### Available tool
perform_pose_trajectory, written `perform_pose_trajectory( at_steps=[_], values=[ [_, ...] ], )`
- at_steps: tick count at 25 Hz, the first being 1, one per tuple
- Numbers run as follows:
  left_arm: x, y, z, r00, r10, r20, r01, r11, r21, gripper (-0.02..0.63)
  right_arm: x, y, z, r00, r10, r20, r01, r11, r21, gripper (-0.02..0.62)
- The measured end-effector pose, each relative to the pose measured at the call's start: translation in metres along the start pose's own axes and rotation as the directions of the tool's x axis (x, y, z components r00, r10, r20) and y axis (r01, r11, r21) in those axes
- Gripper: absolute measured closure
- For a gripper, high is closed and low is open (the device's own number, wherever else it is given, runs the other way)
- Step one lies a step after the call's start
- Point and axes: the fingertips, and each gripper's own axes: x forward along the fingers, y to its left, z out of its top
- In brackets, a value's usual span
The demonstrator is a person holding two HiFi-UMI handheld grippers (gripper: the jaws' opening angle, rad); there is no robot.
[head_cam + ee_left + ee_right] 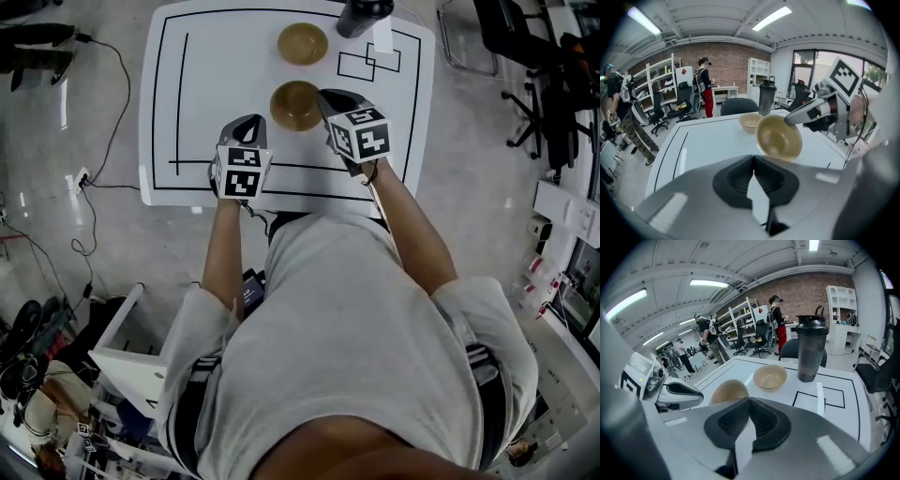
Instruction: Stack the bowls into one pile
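Two tan bowls are on the white table. The far bowl sits upright near the table's back edge. The near bowl is tilted, its opening facing left, with my right gripper shut on its right rim. My left gripper hangs just left of that bowl, apart from it, jaws shut with nothing between them.
A dark shaker bottle stands at the table's back right, beside small black-outlined rectangles. Black lines border the tabletop. Office chairs stand on the floor to the right; cables trail at the left.
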Motion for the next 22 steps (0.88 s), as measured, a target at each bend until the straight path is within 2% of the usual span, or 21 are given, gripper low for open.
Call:
perform_pose_trajectory(
  at_steps=[7, 22],
  values=[
    [0.014, 0.004, 0.024, 1.0, -0.026, -0.009, 0.027, 0.999, 0.034, 0.603, 0.006, -0.016, 0.024, 0.999, -0.018, 0.033, 0.016, 0.999, 0.047, 0.588],
    [0.041, 0.014, 0.05, 0.998, -0.064, 0.009, 0.063, 0.997, 0.034, 0.603, 0.025, -0.049, 0.048, 0.996, -0.062, 0.066, 0.054, 0.992, 0.116, 0.588]
  ],
)
